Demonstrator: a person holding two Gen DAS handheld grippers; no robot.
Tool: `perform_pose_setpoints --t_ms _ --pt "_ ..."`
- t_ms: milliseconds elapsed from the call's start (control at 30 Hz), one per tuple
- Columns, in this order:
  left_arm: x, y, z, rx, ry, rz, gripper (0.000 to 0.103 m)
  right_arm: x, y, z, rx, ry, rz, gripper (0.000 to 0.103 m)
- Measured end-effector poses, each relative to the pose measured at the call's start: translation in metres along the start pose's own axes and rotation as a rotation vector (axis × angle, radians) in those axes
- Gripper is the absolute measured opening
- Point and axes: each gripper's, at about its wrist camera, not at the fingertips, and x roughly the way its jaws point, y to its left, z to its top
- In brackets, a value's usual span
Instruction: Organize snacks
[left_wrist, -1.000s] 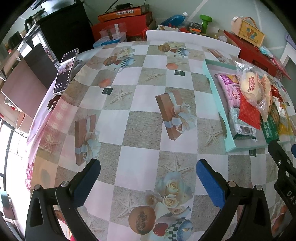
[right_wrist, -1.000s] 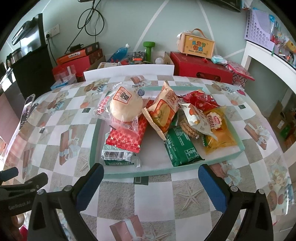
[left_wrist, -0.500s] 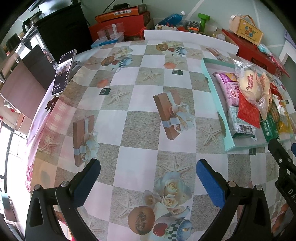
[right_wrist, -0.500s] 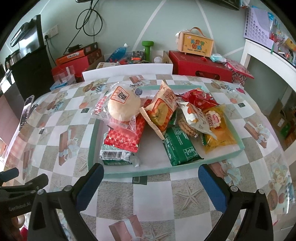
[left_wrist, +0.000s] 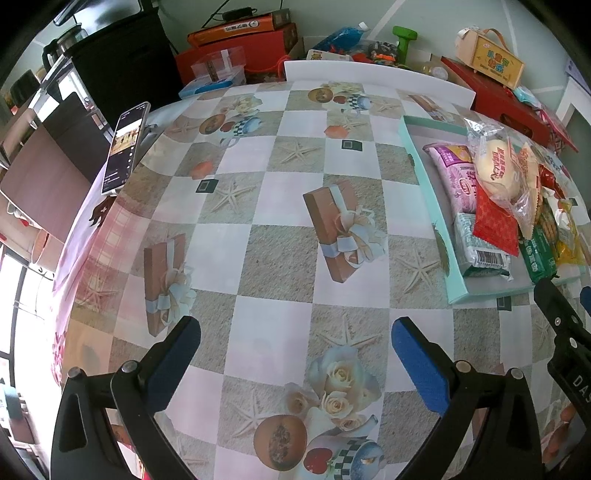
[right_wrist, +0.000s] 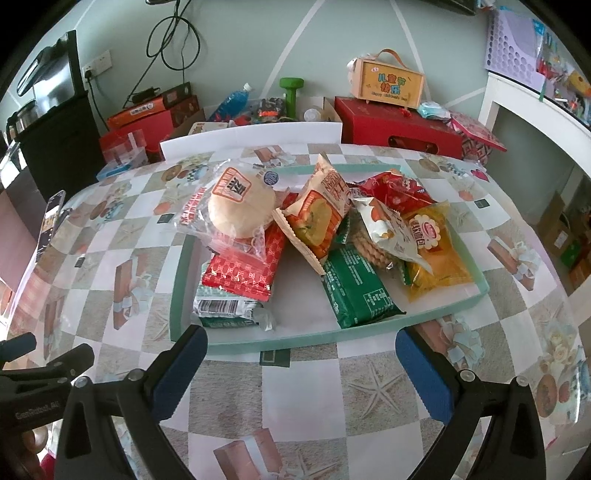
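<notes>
Left tongs: released, blue-padded fingers spread wide over bare cloth, nothing between them.
Right tongs: released too, both blue pads apart, hanging just short of the tray's near rim (its black frame also shows at the right edge of the left view).
Surface: a table under a checked plastic cloth printed with starfish, gift boxes and roses.
Tray: shallow mint-green rectangular tray lying flat on the surface, to the right of the left tongs.
Nearest snacks: a white-and-green packet with a barcode at the tray's near left corner, a dark green flat packet beside it, apart.
Middle of the heap: a red patterned packet lying on the barcode packet; an orange-and-cream crimped packet tilted up; a yellow bread packet on the right.
Top and back: a round pale bun in clear wrap resting on the red patterned packet; a red glossy bag behind.
Phone: propped at the surface's far left edge, screen lit.
Beyond the surface: red boxes, a green dumbbell, a wooden case with a handle.
</notes>
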Motion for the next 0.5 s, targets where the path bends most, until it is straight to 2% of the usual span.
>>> perform_pose_setpoints --t_ms 500 --pt "-0.0003 -0.0003 0.0017 -0.001 -0.002 -0.002 0.103 0.0035 -0.0003 -0.0006 0.001 0.008 0.002 0.103"
